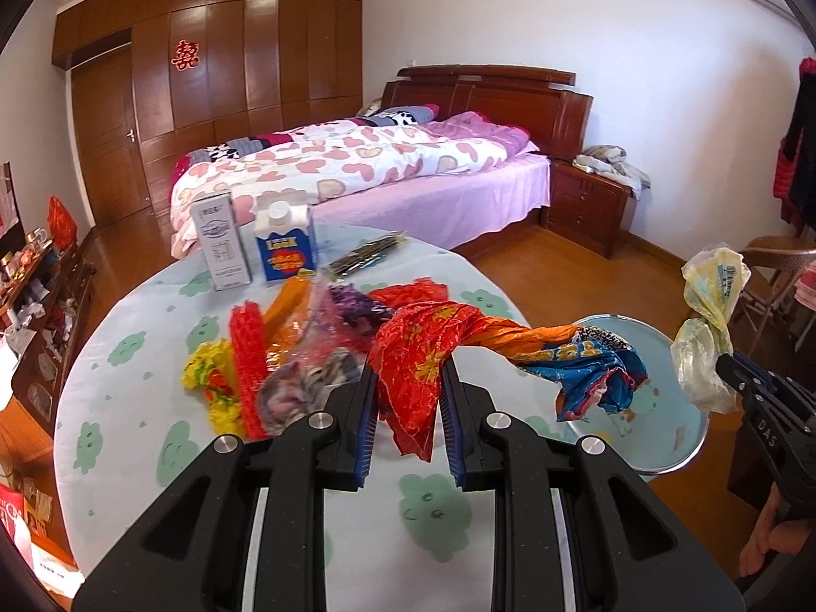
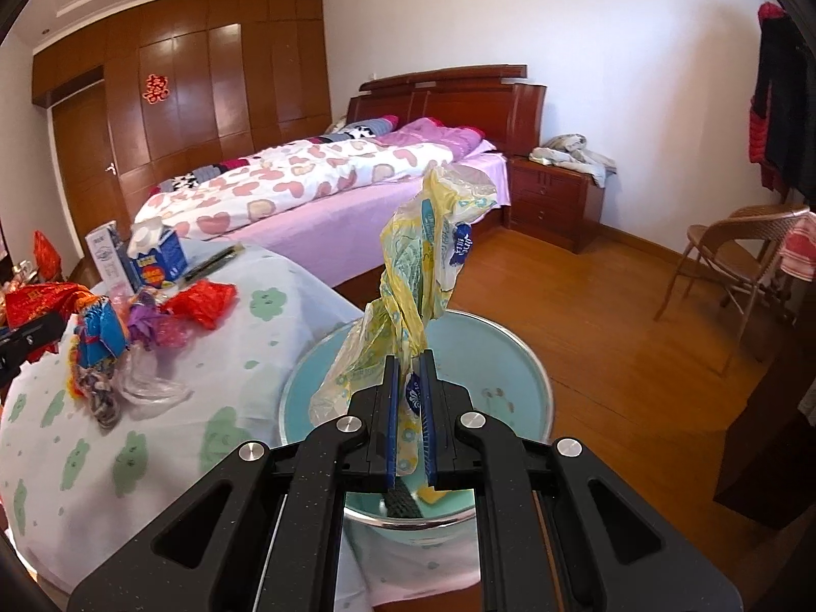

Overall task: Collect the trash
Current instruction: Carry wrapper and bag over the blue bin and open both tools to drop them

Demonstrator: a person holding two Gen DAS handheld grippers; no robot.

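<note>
Both wrist views close, angled down, sharing table (image 1: 153, 336)

Bright, even daylight, source perhaps off-frame right; glare on wardrobe doors (image 1: 224, 51) and wooden floor (image 2: 586, 316), sharp focus, strong fisheye bending with dark vignetted corners.

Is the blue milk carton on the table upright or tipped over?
Upright: the blue milk carton stands on its base, white cap on top.

Open mouth of the teal bin (image 2: 515, 357) lies unobstructed beside the table (image 1: 127, 408); wrapper pile (image 1: 285, 357) crowds the tabletop centre.
</note>
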